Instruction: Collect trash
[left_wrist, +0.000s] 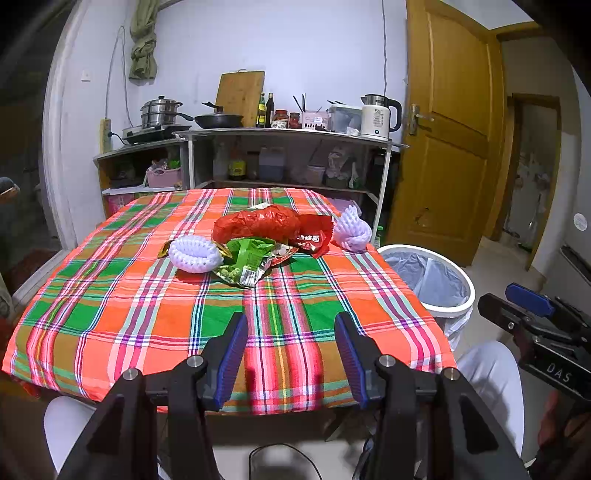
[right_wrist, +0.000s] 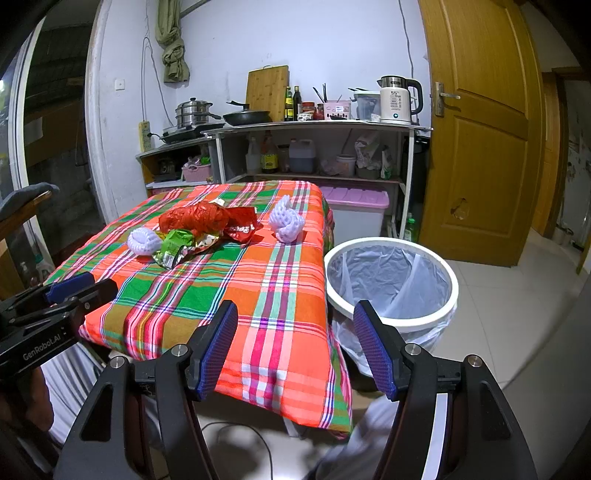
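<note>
1. Blue-padded and black-framed, the left gripper (left_wrist: 291, 347) is hanging at the bottom of its own view with its jaws standing apart and nothing between them, over the near edge of the table.
2. Its partner, the right gripper (right_wrist: 295, 339), is likewise gaping wide and holding nothing at the bottom of the right wrist view, pointing between the table's corner and the bin (each gripper is also showing at the edge of the other's frame).
3. Plaid cloth in orange, green and pink is covering the table (left_wrist: 147, 317), which is filling the middle of the left wrist view.
4. Trash is lying in a cluster at the centre of that frame: a white foam net (left_wrist: 194, 254), a green snack wrapper (left_wrist: 245, 260) just beside it, a crumpled red bag (left_wrist: 256, 222) behind them, and a red wrapper (left_wrist: 314, 236) to its right.
5. A second foam net (left_wrist: 351, 229) is sitting apart near the table's right edge.
6. White-rimmed, the lined trash bin (right_wrist: 391, 280) is standing on the floor beside the table, at centre right of the right wrist view.
</note>
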